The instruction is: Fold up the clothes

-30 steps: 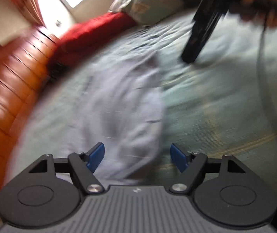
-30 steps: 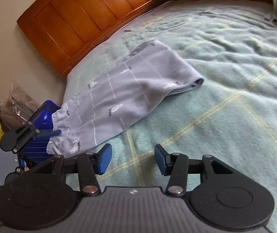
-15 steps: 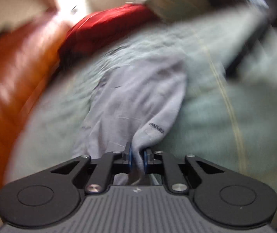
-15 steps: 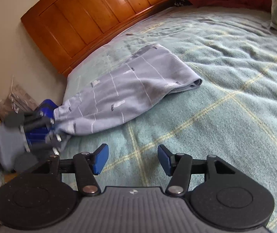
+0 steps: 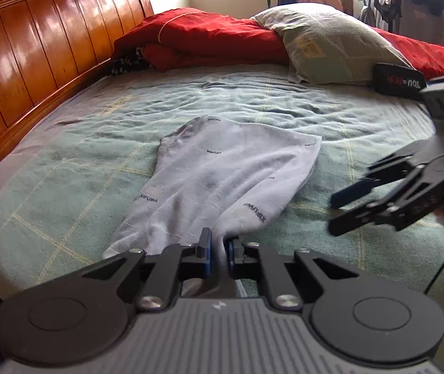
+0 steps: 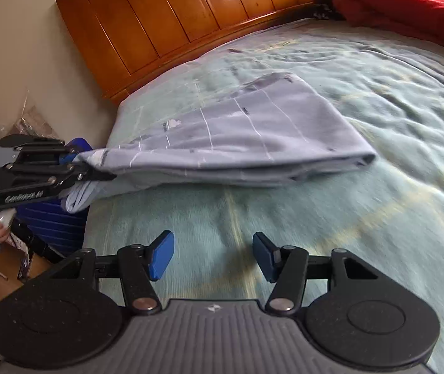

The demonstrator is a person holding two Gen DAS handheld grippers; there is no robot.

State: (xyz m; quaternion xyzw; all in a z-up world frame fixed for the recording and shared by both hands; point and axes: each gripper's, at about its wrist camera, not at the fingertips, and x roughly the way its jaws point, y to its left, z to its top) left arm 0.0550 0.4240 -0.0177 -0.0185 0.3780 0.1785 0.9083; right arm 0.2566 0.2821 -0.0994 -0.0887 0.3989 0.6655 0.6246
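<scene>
Left wrist view shows the left gripper (image 5: 218, 251) clamped on the cuff end of grey trousers (image 5: 222, 174), already doubled lengthwise beside the wooden headboard (image 5: 35, 46), crosswise folding seemingly left, while the right gripper (image 6: 211, 257) hovers open-jawed.

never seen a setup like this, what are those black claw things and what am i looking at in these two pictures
There is no robot here: a person holds a hand-operated two-finger gripper in each hand, and each carries a wide-angle camera looking forward along its blue-padded fingers. That gives two views of the same bed.

In the left view, the left gripper is shut on one end of the light grey garment, which lies across the green bedspread. The right gripper shows at the side, open and empty.

In the right view, the right gripper's fingers frame the bottom, with the left one pinching the garment near the bed's edge. Farther back are a red blanket, a pillow and a wooden headboard.
</scene>
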